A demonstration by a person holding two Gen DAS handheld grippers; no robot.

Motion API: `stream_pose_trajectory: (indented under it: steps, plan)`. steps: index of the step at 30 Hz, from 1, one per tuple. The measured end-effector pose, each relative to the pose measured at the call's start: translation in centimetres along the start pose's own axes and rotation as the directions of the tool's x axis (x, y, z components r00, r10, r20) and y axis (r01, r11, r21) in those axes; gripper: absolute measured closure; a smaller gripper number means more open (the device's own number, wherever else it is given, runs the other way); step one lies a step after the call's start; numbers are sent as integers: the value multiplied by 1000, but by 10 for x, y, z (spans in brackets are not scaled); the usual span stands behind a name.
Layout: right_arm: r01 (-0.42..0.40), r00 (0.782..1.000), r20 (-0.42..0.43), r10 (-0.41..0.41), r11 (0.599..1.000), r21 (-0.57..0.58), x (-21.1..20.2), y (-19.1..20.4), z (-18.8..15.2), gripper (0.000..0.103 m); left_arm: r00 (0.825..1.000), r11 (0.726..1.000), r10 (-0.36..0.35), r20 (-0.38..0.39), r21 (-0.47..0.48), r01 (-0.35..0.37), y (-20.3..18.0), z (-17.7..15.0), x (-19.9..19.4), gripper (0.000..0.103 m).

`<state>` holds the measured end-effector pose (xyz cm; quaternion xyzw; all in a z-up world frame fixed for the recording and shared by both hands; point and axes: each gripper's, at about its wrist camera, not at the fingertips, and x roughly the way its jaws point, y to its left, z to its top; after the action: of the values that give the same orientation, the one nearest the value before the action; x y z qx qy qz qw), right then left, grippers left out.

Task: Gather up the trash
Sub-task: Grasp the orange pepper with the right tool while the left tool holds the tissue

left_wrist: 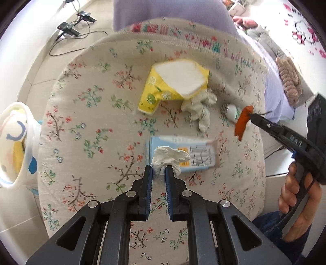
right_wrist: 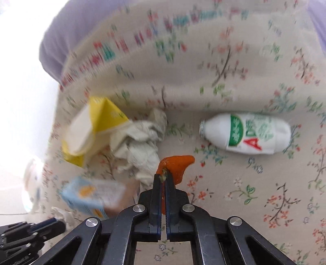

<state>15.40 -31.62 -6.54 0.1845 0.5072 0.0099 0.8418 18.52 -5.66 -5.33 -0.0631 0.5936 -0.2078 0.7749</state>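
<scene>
My left gripper is shut on a crumpled white tissue, held above a light blue carton. My right gripper is shut on an orange peel, also seen in the left wrist view. On the floral cushion lie a yellow carton, another crumpled tissue and a small white bottle with a green and red label. In the right wrist view the yellow carton, the tissue and the blue carton lie to the left.
A white bin with a cartoon face stands off the cushion's left edge, with yellow trash inside. Cables and black devices lie on the floor beyond. A lavender cover and knitted slippers are at the far side.
</scene>
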Motion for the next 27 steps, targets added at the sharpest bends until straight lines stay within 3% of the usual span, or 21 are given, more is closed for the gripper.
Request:
stream_pose_trajectory:
  steps: [10, 17, 19, 20, 22, 24, 27]
  plan:
    - [-86, 980, 171, 102, 992, -97, -44, 24, 12, 102, 997, 993, -22, 71, -118, 31, 41, 13, -34, 90]
    - [-102, 974, 185, 131, 982, -159, -42, 48, 9, 103, 995, 986, -19, 93, -163, 34, 69, 9, -51, 90]
    - [-93, 986, 114, 122, 970, -225, -28, 56, 10, 102, 995, 985, -16, 95, -167, 32, 74, 8, -54, 90]
    - [-58, 993, 90, 82, 970, -236, -17, 54, 10, 99, 995, 985, -13, 94, -171, 29, 78, 7, -55, 90]
    - [18, 998, 57, -7, 980, -200, 4, 44, 10, 79, 996, 982, -14, 91, -186, 30, 85, 6, -56, 90]
    - [22, 999, -25, -27, 983, -181, 26, 34, 8, 53, 996, 979, -20, 90, -202, 38, 91, 5, -58, 90]
    - [0, 997, -78, -12, 990, -142, 43, 24, 7, 46, 995, 979, -23, 97, -198, 42, 93, 5, -61, 90]
